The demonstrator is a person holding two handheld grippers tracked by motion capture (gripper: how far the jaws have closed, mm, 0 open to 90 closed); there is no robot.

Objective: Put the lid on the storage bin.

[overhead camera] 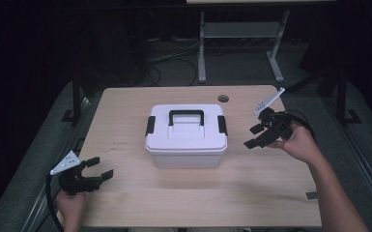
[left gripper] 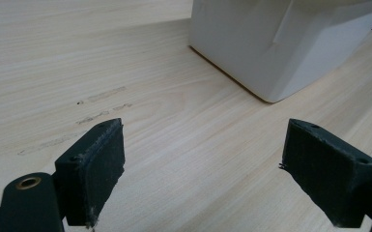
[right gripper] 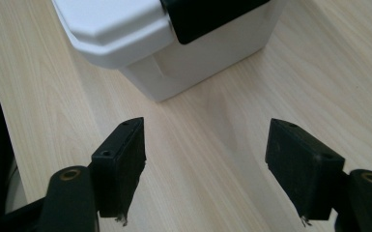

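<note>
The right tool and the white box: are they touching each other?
Apart. In the high view, bare table lies between the right tool and the white box; its jaws stand open.

A wooden table point(overhead camera: 125, 203) takes up the middle and lower part of the frame, with a dark floor and cables beyond it at the top. A white box point(overhead camera: 186, 141) with a black handle point(overhead camera: 186, 116) and black side latches sits at the centre of the table. At the lower left, the left gripper point(overhead camera: 100, 168) lies low over the table, held by a hand at the bottom edge, jaws apart with nothing between them, well apart from the box. At the right of centre, the right gripper point(overhead camera: 253, 136) is held above the table near the box's right latch point(overhead camera: 222, 125), jaws apart and pointing toward it, not touching.
</note>
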